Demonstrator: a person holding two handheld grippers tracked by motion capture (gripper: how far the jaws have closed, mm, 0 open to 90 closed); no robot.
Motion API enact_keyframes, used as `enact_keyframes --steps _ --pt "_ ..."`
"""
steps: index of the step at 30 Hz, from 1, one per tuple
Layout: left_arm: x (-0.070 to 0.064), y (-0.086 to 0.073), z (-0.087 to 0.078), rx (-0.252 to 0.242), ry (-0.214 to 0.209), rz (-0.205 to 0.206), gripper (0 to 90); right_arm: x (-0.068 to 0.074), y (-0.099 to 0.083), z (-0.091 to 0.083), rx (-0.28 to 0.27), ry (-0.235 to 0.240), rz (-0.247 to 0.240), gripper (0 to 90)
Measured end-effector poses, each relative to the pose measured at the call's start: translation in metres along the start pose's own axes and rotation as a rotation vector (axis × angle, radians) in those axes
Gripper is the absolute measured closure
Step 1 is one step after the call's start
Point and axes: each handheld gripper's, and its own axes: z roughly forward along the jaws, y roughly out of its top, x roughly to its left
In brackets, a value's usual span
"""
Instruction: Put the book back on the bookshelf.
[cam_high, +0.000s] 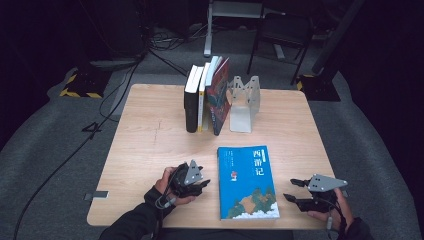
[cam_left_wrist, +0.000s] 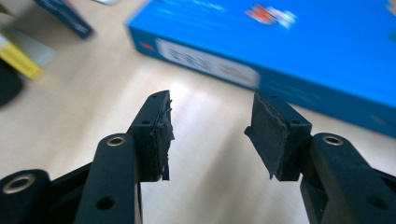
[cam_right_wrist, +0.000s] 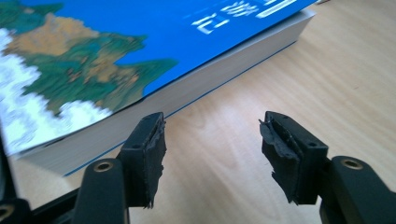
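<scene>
- Two grippers, left gripper (cam_high: 204, 183) and right gripper (cam_high: 293, 190), are held with fingers spread and empty, flanking the blue book (cam_high: 247, 181).
- Approach is judged under way; next, the book's edges must be brought between the fingers.

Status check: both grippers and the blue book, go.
Left gripper open, left of the blue book, not touching. Right gripper open on its other side. Book flat on table, nothing between grippers and it.

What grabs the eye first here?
The blue book lying flat at the near middle of the wooden table, with the left gripper and right gripper open on either side of it. Behind it, a row of upright books leans by a metal bookend.
</scene>
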Motion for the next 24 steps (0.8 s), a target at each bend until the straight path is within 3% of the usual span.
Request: enact_keyframes --steps 10,13,18,24 --pt "-0.029 -0.014 -0.02 -0.016 -0.12 -0.006 42.7 0.017 -0.011 -0.001 0.056 0.096 -0.025 37.1" --pt "-0.036 -0.015 -0.016 0.017 -0.155 0.02 40.9 0.025 -0.013 -0.001 0.073 0.132 -0.048 37.0" --pt "-0.041 -0.016 -0.013 0.035 -0.199 0.014 39.6 0.033 -0.014 -0.001 0.081 0.191 -0.075 36.2" --pt "-0.052 -0.017 -0.008 0.066 -0.257 0.049 37.5 0.04 -0.016 -0.001 0.087 0.228 -0.098 35.9"
